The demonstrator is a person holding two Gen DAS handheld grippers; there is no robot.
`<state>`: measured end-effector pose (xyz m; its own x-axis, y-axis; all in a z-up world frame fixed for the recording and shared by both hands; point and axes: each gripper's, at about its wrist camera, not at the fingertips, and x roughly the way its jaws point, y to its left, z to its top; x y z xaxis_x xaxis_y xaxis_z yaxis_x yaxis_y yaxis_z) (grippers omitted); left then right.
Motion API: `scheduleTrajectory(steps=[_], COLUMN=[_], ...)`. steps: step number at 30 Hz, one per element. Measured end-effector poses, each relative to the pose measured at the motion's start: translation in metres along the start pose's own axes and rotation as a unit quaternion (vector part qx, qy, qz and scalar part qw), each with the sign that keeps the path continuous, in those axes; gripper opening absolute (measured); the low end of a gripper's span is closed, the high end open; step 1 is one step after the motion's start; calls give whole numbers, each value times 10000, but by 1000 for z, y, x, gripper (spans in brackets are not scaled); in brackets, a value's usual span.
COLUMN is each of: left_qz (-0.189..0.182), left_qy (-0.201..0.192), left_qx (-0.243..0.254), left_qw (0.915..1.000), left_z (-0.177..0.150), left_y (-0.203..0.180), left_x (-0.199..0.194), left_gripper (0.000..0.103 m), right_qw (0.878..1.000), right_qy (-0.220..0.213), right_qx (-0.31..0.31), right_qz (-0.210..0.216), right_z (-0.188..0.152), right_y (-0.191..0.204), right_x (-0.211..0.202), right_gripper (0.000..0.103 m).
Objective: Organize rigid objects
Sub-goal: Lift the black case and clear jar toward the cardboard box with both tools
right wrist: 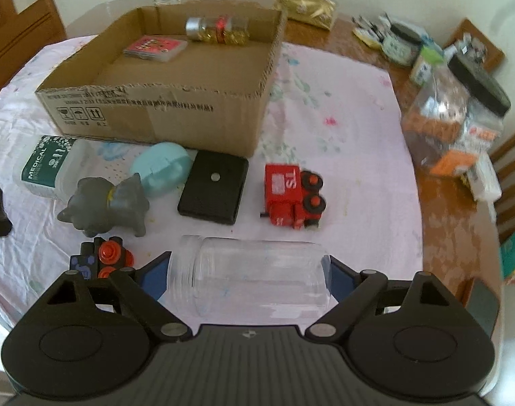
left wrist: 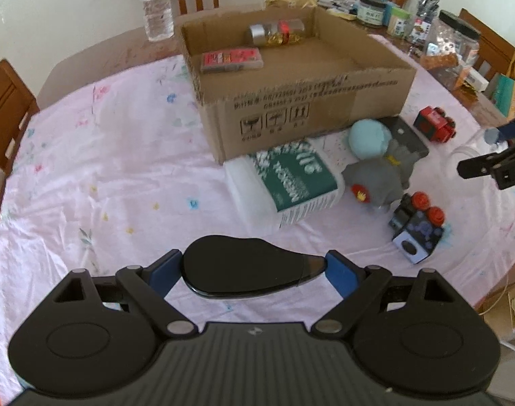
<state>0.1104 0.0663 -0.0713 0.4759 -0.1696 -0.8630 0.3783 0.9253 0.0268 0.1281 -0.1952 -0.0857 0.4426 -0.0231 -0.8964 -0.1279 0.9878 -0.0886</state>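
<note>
My left gripper [left wrist: 254,272] is shut on a flat black oval case [left wrist: 244,270], held above the pink tablecloth in front of the cardboard box [left wrist: 301,101]. My right gripper [right wrist: 247,277] is shut on a clear plastic jar [right wrist: 254,277] lying sideways, held by its two ends. The box [right wrist: 156,115] holds a red card pack [right wrist: 154,47] and a silver-capped jar [right wrist: 217,30]. On the cloth lie a red toy train [right wrist: 291,199], a black square case [right wrist: 213,191], a grey toy animal [right wrist: 108,206], a blue soft toy [right wrist: 161,169], a blue-and-red toy block [right wrist: 100,258] and a medical wipes pack [right wrist: 51,165].
A water bottle [left wrist: 156,3] stands behind the box. Jars, bags and clutter [right wrist: 453,125] crowd the table's right side. Wooden chairs [left wrist: 3,125] ring the table. The right gripper shows at the right edge of the left wrist view [left wrist: 494,165].
</note>
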Motion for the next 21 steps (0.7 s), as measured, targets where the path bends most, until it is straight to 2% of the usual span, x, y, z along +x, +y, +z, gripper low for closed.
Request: scheduleTrajectory(steps=[10, 16, 21], left_qz=[-107, -165, -183], left_qy=[-585, -957, -1147], left_qx=[348, 500, 511], left_qw=[9976, 9940, 9919], left_z=[53, 92, 120], left_y=[-10, -12, -9], left_x=[-32, -27, -8], left_gripper=[90, 90, 90], right_qw=[9974, 9950, 9939], right_qy=[-342, -620, -792], right_qx=[-419, -554, -532], right_qz=[482, 551, 554], right_z=[29, 54, 74], right_y=[-3, -4, -4], right_x=[-26, -41, -48], right_gripper=[94, 94, 94])
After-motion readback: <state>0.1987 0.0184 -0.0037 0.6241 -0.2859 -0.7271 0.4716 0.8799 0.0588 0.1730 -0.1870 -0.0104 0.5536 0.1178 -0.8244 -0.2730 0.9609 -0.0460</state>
